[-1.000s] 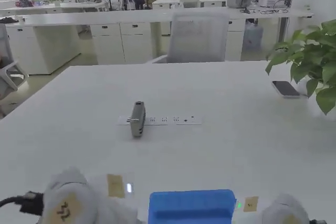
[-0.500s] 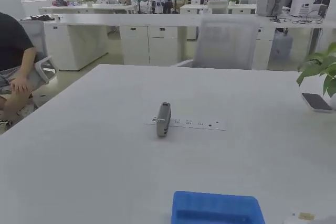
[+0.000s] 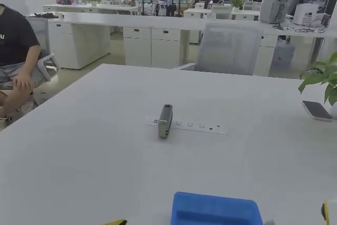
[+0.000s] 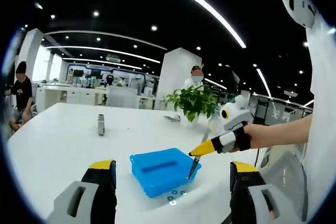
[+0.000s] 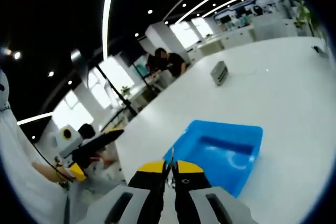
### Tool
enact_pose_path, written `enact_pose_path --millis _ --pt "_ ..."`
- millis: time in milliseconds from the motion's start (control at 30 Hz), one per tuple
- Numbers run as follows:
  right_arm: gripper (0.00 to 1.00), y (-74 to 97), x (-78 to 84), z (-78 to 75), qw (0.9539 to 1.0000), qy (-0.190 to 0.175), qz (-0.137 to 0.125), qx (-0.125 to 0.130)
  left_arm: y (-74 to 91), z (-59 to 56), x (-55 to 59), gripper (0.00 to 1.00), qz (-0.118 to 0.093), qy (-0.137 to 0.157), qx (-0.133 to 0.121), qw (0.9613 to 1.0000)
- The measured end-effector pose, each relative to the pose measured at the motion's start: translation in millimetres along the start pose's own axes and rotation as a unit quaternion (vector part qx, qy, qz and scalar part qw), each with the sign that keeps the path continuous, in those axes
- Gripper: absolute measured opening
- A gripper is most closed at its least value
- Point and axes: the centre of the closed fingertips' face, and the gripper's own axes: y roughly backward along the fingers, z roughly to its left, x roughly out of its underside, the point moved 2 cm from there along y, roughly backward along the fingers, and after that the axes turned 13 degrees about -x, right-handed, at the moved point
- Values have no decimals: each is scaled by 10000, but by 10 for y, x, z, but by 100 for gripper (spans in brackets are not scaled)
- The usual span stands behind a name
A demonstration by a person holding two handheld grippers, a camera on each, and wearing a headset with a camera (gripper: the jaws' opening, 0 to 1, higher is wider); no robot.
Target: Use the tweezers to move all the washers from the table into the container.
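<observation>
In the head view, a blue rectangular plastic container (image 3: 216, 209) is seen on the white table (image 3: 79, 151), a grey block (image 3: 165, 120) well beyond it. In the left gripper view, the left gripper (image 4: 173, 171) is spread wide. Small metal washers (image 4: 176, 196) are seen on the table just beside the container, and thin dark tweezers (image 4: 193, 166) are clamped in the right gripper (image 4: 203, 150). In the right gripper view, those jaws are pressed nearly together.

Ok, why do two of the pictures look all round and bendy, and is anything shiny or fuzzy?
Left gripper view: the fisheye lens bends the ceiling light strip into an arc and rounds the table; the tweezers look sharp. Right gripper view: same bending, plus a pale glare patch inside the blue tray. Head view: straight lines, even light, slightly soft.
</observation>
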Motion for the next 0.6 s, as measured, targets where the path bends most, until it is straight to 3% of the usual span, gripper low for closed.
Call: enact_pose_path --millis 133,300,400,600 --pt "2 81 -124 -89 9997 66 -114 193 11 35 -33 93 -118 80 -68 9999" --pt "2 98 -191 -279 9984 169 -59 531 20 82 -52 92 -197 187 -166 9995" --pt "2 105 -141 -463 9938 504 327 936 24 88 -57 92 -227 206 -158 9994" --pt "3 28 -39 -613 9847 962 828 1192 30 99 -55 91 -225 190 -182 9994"
